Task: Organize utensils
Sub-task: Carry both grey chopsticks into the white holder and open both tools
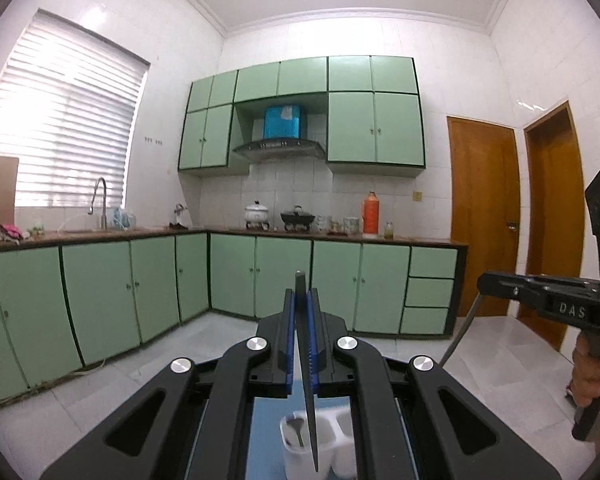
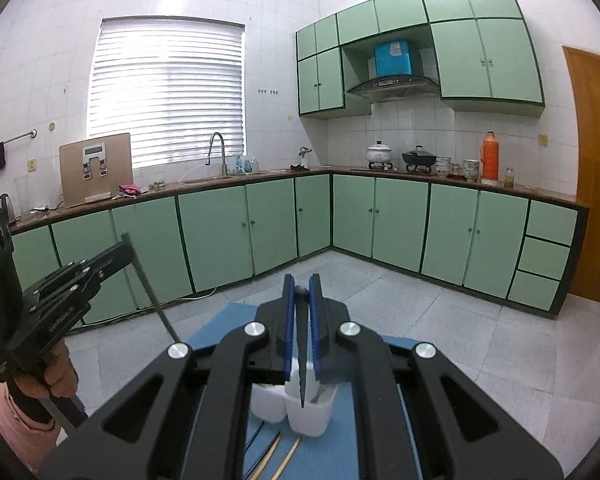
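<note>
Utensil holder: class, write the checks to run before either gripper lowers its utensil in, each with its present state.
1. Left gripper shut on dark utensil: ok.
2. Right gripper shut on serrated utensil: ok.
3. Both tips aimed down at white holder: ok.
4. Tips inside a compartment: cannot tell.
5. Spoon clear of left tip: cannot tell.
6. Chopsticks on mat sorted: not ok.

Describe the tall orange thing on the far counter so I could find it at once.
Look along the brown countertop under the green wall cupboards, right of the two pots on the stove. The orange flask stands upright just before the wooden door. It is the tallest, brightest thing there, beside pale cups and a small jar.
</note>
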